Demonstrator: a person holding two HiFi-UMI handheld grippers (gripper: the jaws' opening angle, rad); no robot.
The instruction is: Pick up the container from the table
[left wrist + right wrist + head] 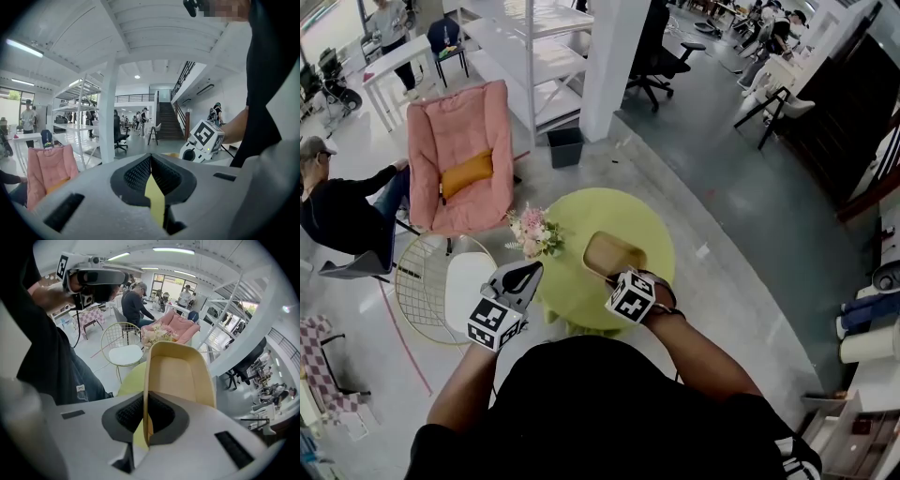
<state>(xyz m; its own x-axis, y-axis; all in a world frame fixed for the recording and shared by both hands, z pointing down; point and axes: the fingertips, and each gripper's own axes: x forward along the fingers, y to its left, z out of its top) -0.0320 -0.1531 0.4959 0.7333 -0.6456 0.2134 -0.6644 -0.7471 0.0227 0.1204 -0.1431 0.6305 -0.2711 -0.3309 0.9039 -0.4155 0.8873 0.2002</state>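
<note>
Jaws of the right gripper pinched the near rim of the tan container over the yellow surface, seemingly a light, stiff shell best held there; those of the left gripper were closed on nothing.

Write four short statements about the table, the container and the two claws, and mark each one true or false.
1. The right claw is shut on the rim of the tan container. True.
2. The left claw holds the flower bouquet. False: it is shut with nothing in it; the flower bouquet stands on the table.
3. The table is round and yellow-green. True.
4. The wire chair has a pink seat. False: its seat is white.
</note>
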